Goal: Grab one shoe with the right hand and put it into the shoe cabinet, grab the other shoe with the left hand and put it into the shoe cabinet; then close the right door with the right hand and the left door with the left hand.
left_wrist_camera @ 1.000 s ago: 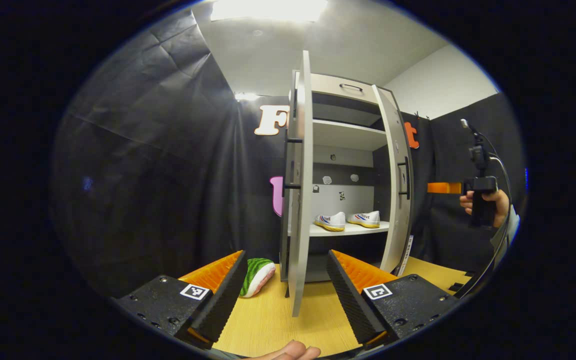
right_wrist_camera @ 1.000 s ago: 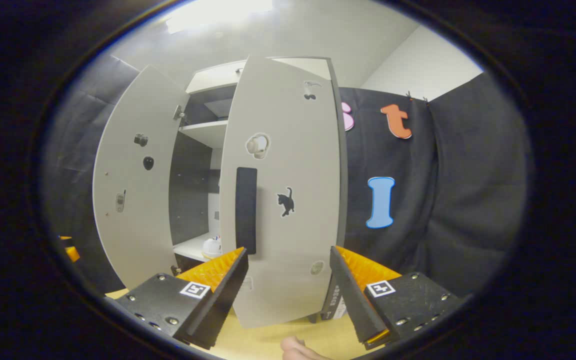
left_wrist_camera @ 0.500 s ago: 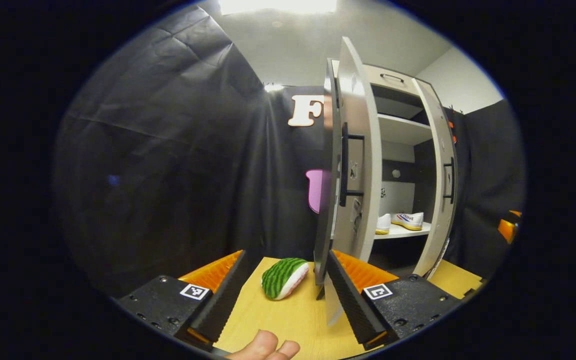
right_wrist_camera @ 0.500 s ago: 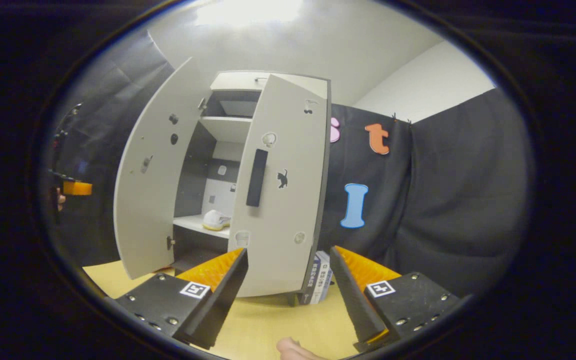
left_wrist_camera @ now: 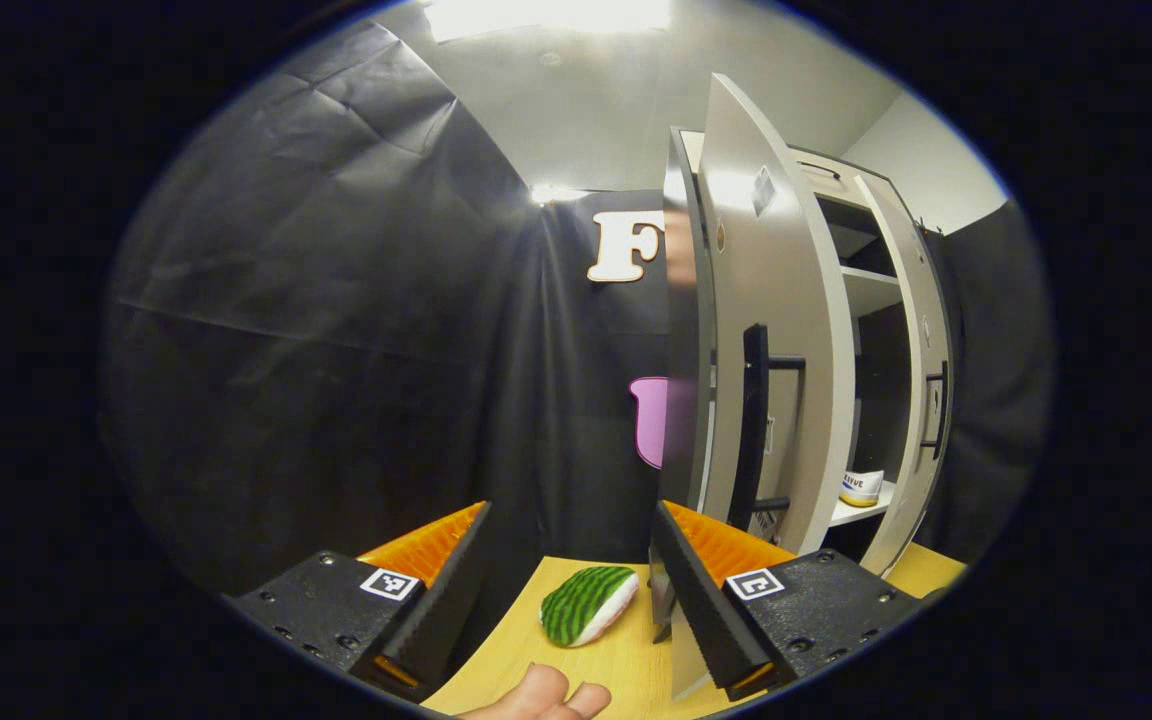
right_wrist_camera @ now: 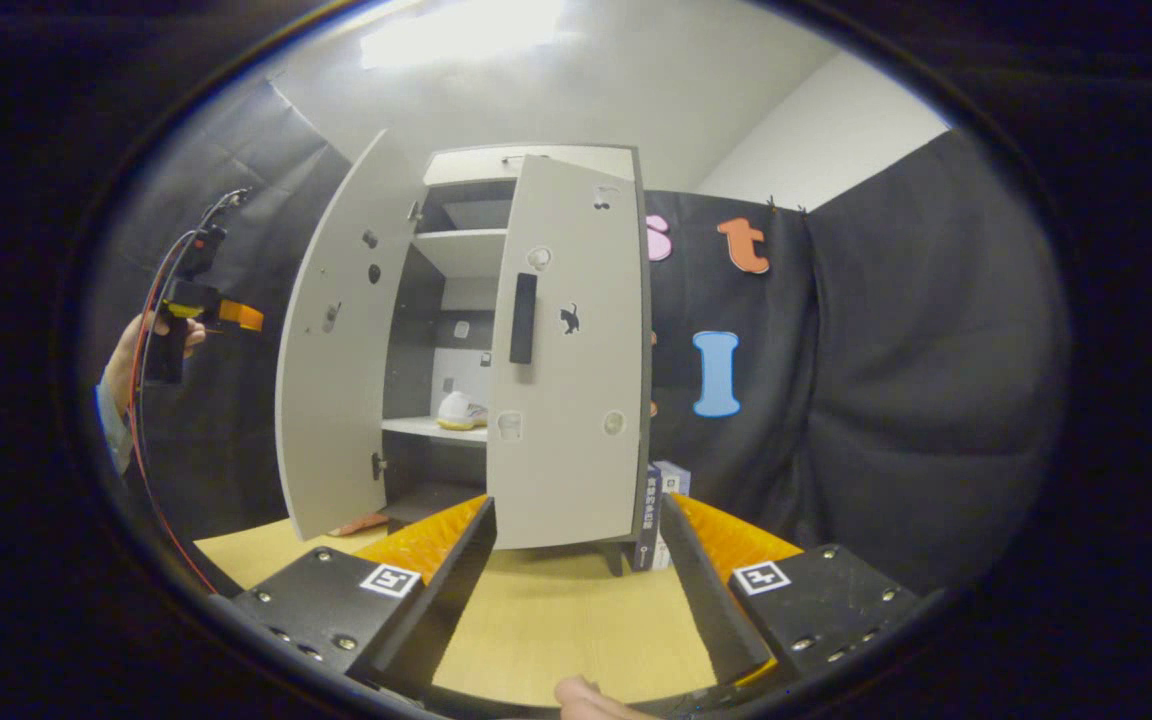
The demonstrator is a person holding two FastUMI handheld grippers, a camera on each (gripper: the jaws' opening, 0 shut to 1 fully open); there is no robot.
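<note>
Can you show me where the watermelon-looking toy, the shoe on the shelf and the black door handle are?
watermelon toy (left_wrist_camera: 588, 604), left gripper view, striped green top.
shoe (right_wrist_camera: 460, 410), right gripper view, white upper.
door handle (right_wrist_camera: 523, 318), right gripper view, middle of bar.

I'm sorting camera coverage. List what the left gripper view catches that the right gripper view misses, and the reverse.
Left gripper view's own: a green-striped, watermelon-like object on the wooden table, and the black handle on the left door.

Right gripper view's own: the cat sticker on the right door, the boxes beside the cabinet, and the left hand-held gripper in a hand.

Shared: the shoe cabinet, both doors ajar, and a white shoe on its shelf.
</note>
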